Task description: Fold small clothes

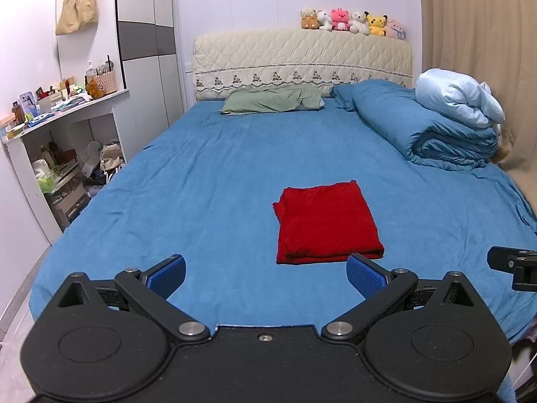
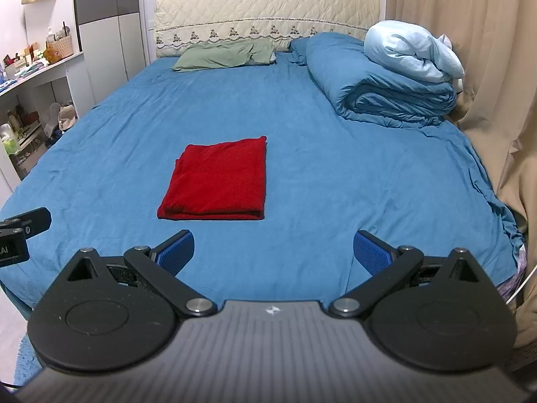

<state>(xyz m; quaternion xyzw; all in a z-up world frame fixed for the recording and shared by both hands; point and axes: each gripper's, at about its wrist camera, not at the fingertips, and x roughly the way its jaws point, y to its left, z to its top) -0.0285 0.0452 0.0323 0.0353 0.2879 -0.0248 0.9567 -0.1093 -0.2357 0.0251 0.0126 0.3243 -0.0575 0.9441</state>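
Both the left gripper [image 1: 265, 277] and right gripper [image 2: 274, 252] hung with jaws spread wide, empty, clear of the folded red cloth [image 1: 327, 223] mid-frame on the bed [image 1: 208, 174].

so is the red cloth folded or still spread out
Folded. The red cloth lies as a compact rectangle on the blue bed sheet, with stacked layers showing along its near edge. Neither gripper touches it.

Lighting even, cool, bright overhead; shadows soft and faint; focus sharp throughout; fisheye bending strong with dark vignette at 11 and 1 o'clock corners.
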